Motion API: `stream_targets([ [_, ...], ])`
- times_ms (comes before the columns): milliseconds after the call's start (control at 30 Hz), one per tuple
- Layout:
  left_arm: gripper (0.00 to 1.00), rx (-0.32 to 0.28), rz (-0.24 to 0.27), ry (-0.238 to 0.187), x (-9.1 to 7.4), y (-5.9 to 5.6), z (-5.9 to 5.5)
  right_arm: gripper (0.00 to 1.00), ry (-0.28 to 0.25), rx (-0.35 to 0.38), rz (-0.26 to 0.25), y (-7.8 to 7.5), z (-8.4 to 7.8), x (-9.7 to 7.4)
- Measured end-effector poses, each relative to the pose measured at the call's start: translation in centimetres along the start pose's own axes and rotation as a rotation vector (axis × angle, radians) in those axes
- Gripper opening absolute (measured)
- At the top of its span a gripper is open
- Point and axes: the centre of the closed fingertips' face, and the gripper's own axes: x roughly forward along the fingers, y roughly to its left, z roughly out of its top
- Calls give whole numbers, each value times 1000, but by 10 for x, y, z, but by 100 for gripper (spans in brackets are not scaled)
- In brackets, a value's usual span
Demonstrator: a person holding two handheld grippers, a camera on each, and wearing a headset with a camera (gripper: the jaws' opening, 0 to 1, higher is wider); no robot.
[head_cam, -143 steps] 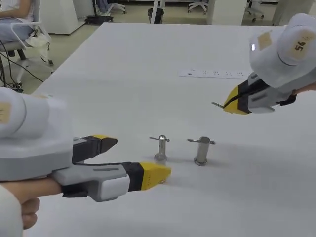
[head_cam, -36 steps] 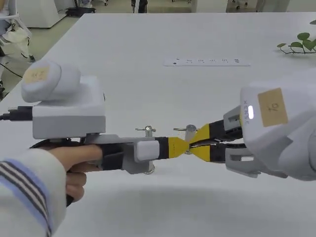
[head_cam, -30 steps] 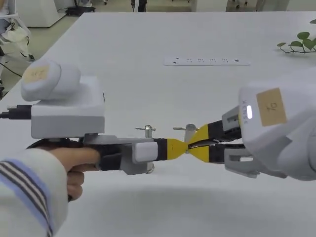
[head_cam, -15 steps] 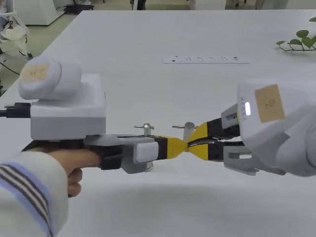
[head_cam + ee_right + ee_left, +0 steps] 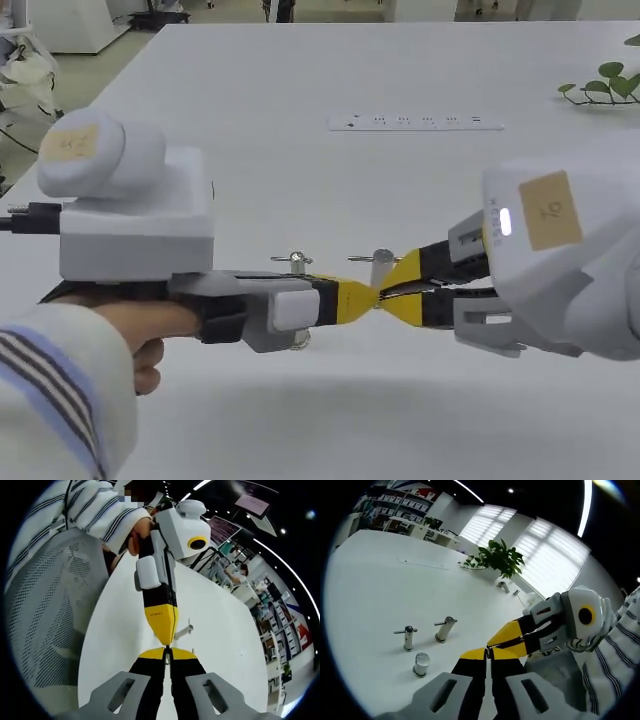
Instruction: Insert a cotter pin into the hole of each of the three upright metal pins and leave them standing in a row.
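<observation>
White tabletop [image 5: 300,80] bore three metal pins [image 5: 445,629]; clenched left tongs [image 5: 371,296] met right tongs [image 5: 384,297], which gripped a cotter pin [image 5: 166,661].

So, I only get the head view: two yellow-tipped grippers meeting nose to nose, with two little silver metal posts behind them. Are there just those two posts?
Observer: No, three. The left gripper view shows a third upright silver metal pin, standing nearer the left gripper than the other two pins.
Operator: Does it have a crossbar too?
Observer: No. Thin wire cotter pins pass through the far two; the near pin's rounded top is bare.
</observation>
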Motion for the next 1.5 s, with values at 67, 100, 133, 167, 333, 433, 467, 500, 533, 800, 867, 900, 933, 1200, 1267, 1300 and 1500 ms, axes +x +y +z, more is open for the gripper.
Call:
stream_targets([
  [67, 0, 19, 0, 4, -1, 0, 0, 3, 0, -5, 1, 0, 1, 0],
  [100, 0, 19, 0, 4, -1, 0, 0, 3, 0, -8, 0, 0, 1, 0],
  [133, 0, 24, -1, 4, -1, 0, 0, 3, -2, -11, -2, 0, 1, 0],
  [167, 0, 35, -3, 3, -2, -1, 0, 3, -3, -10, -2, 0, 2, 0],
  [333, 0, 82, -3, 12, -3, -2, 0, 3, -5, -16, -1, 0, 3, 0],
  [433, 0, 96, 0, 16, -3, -2, 0, 3, -2, -19, 2, 0, 3, 0],
  [467, 0, 95, 1, 17, -3, -2, 0, 3, -2, -17, 3, 1, 2, 0],
  [500, 0, 93, 1, 19, -3, -2, 0, 3, -2, -17, 3, 1, 2, 1],
  [533, 0, 92, 1, 20, -3, -2, -1, 3, -2, -17, 4, 1, 2, 1],
  [800, 0, 87, 3, 17, -4, 0, 1, 6, -6, -45, 6, 1, 4, 1],
  [867, 0, 85, 6, 22, -5, 1, -1, 11, -10, -46, 0, -1, 4, 1],
  [900, 0, 84, 6, 22, -6, 2, -1, 13, -9, -44, 2, -1, 4, 1],
  [933, 0, 82, 6, 21, -7, 3, -2, 13, -12, -37, 7, -1, 4, 1],
  [1200, 0, 171, -24, 22, -17, 3, -3, 18, -72, 137, 109, 6, 2, 0],
  [1267, 0, 230, -47, 17, -20, -1, -1, 18, -101, 209, 152, 9, 4, -1],
  [1300, 0, 245, -53, 15, -21, -2, -1, 18, -115, 230, 159, 8, 5, -1],
  [1500, 0, 404, -119, 34, -28, -11, -4, 16, -150, 301, 235, 13, 7, 2],
])
